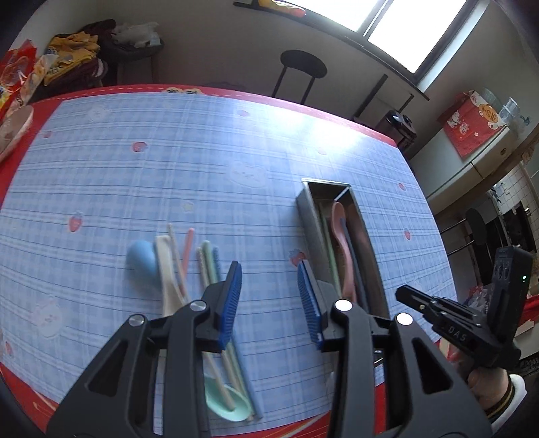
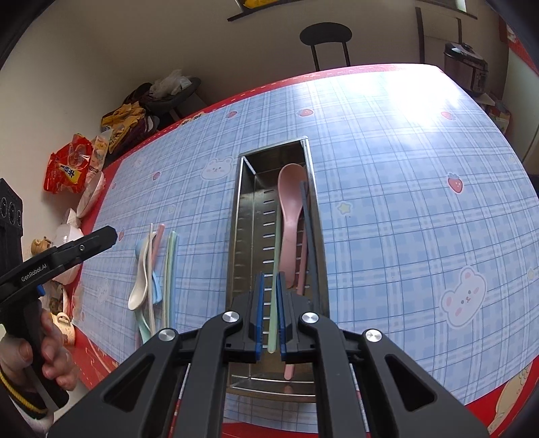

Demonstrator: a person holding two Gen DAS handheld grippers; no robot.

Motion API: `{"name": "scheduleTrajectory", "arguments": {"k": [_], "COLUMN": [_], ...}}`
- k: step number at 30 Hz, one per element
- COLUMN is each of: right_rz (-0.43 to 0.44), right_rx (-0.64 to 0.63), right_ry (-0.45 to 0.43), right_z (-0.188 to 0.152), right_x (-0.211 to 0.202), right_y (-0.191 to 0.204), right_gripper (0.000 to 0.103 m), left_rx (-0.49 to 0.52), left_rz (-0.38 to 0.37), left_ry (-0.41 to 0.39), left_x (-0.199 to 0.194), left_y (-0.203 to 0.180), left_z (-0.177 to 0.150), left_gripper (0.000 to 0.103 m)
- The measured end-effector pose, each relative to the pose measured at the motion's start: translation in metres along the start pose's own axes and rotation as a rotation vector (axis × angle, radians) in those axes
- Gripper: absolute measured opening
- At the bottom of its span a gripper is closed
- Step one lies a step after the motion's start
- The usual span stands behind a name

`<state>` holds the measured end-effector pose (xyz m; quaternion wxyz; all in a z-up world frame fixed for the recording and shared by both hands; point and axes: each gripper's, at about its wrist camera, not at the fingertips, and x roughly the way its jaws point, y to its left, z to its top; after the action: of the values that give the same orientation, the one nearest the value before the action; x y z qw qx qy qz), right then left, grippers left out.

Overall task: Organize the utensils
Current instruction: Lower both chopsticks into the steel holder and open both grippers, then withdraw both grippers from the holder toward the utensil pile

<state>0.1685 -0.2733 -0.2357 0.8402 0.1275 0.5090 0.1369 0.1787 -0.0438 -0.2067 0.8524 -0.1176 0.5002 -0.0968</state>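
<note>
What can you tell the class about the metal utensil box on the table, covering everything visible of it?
The metal utensil box is a long, narrow, open-topped rectangular container of shiny steel, with rows of slots in its floor. It lies flat on the blue plaid tablecloth, right of the loose utensils. Inside lie a pink spoon, a dark chopstick and a pale green chopstick, which runs between the fingers of the right gripper at the near end.

We see bright daylight from the window (image 1: pixel 397 30) throwing white glare across the surface (image 1: pixel 323 134); fisheye bending darkens the corners, and the near tools look perhaps slightly soft.
</note>
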Motion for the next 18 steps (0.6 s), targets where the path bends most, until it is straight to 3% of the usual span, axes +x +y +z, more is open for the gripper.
{"name": "scheduleTrajectory", "arguments": {"k": [4, 8, 12, 18], "right_rz": [0.018, 0.031, 0.028, 0.019], "right_rx": [-0.062, -0.119, -0.170, -0.275], "right_ry": [-0.003, 0.015, 0.054, 0.127], "right_z": [-0.006, -0.010, -0.014, -0.025], "right_x": [0.004, 0.016, 0.033, 0.064], "right_y": [0.023, 0.047, 0.073, 0.112], "right_gripper": [0.018, 0.026, 0.027, 0.026], "left_rx": [-0.027, -0.016, -0.051, -0.065], "left_rz": [0.073, 0.149, 0.130, 0.080], "left_ry": [-0.037, -0.040, -0.009, 0.046], "left_x": [-0.029, -0.044, -0.042, -0.018], "left_y": [0.052, 0.091, 0.121, 0.132], "left_z": [-0.014, -0.034, -0.057, -0.089], "left_gripper": [0.045, 0.045, 0.045, 0.045]}}
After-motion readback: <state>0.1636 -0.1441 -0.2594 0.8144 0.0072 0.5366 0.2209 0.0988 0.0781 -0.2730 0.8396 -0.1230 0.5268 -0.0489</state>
